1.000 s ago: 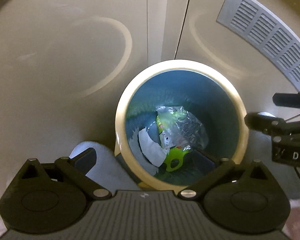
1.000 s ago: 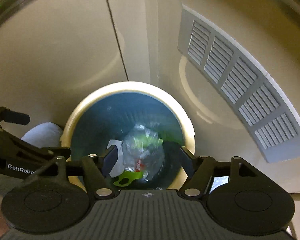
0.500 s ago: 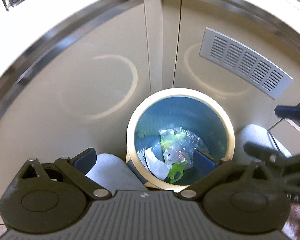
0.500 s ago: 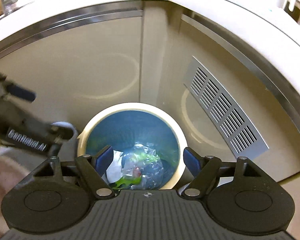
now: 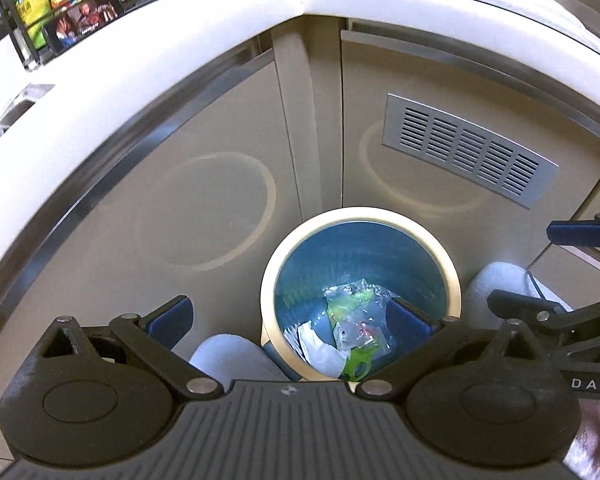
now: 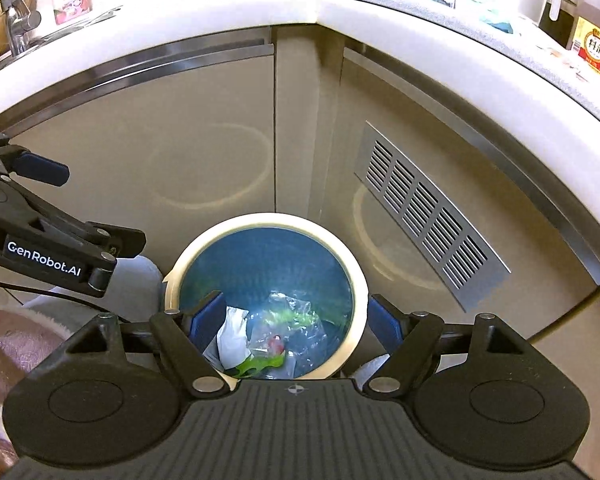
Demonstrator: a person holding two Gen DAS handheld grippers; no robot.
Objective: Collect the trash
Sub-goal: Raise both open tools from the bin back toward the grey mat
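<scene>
A round bin (image 5: 452, 276) with a cream rim and blue inside stands on the floor against the corner cabinets; it also shows in the right wrist view (image 6: 360, 280). In it lie a clear plastic wrapper (image 5: 356, 316) with green print, white paper (image 5: 320, 350) and a green plastic piece (image 5: 358, 368); the wrapper (image 6: 296, 328) and paper (image 6: 232, 336) show in the right view too. My left gripper (image 5: 290, 320) is open and empty above the bin. My right gripper (image 6: 296, 322) is open and empty above it too.
Beige cabinet doors with a grey vent grille (image 5: 468, 148) stand behind the bin. A white countertop (image 6: 340, 12) above holds bottles and packets. White slippers (image 5: 236, 360) flank the bin on the floor.
Both grippers have risen away from the bin, which looks smaller now. The countertop edge has come into view. The trash lies in the bin as before.
</scene>
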